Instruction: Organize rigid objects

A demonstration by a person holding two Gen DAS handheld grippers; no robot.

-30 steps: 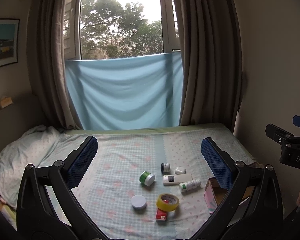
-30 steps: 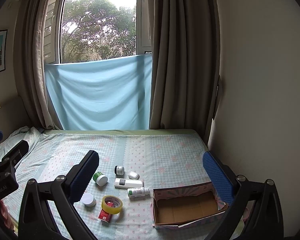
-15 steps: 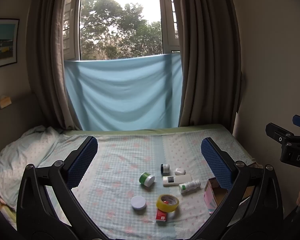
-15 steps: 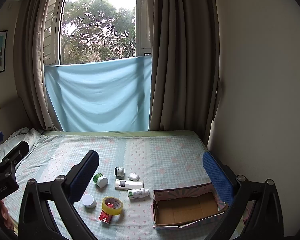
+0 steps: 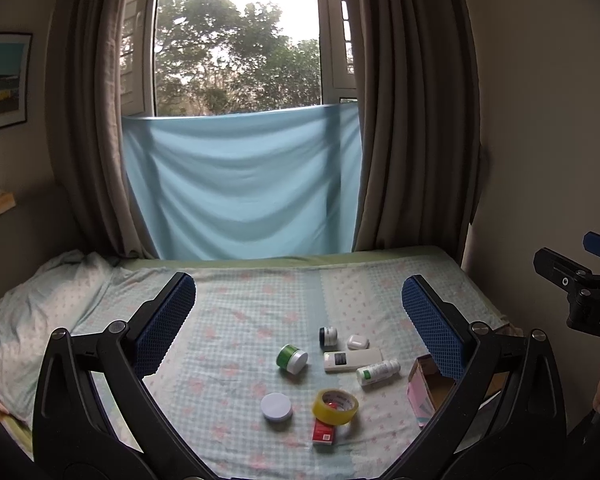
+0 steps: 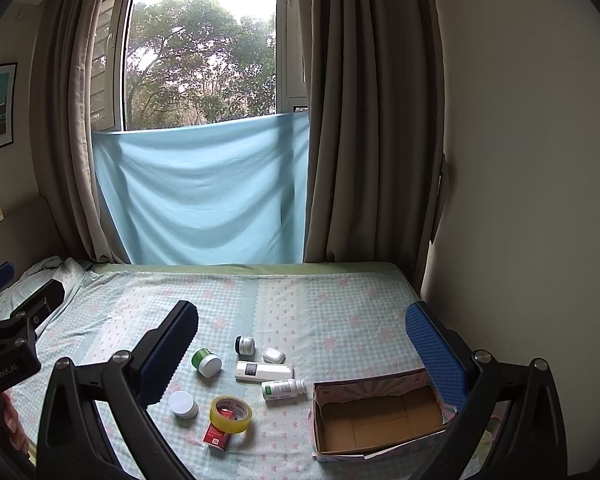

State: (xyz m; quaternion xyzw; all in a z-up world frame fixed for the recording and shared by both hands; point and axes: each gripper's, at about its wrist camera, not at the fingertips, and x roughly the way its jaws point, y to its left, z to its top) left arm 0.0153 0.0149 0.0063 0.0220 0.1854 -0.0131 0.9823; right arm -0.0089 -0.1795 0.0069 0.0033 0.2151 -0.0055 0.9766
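Several small objects lie on the bed: a green-lidded jar [image 5: 292, 358] [image 6: 207, 362], a dark small jar [image 5: 328, 336] [image 6: 245, 345], a white earbud case [image 5: 357, 341] [image 6: 274, 355], a white remote-like box [image 5: 352, 359] [image 6: 263, 371], a white bottle [image 5: 378, 371] [image 6: 283, 389], a white round tin [image 5: 276, 407] [image 6: 183, 403], a yellow tape roll [image 5: 335, 406] [image 6: 231, 414] resting on a red box [image 5: 324, 431] [image 6: 217, 436]. An empty pink cardboard box [image 6: 380, 412] [image 5: 424, 390] lies to their right. My left gripper [image 5: 298, 312] and right gripper [image 6: 300, 332] are both open, empty, held above the bed.
The bed [image 6: 320, 308] has a checked sheet and a rumpled pillow [image 5: 40, 304] at the left. A wall [image 6: 520, 200] runs along the right side. Curtains and a blue cloth [image 5: 240, 184] hang at the window behind.
Both views have shifted very slightly; the objects sit a touch lower and nearer in the frames. Nothing was taken hold of or moved on the bed.
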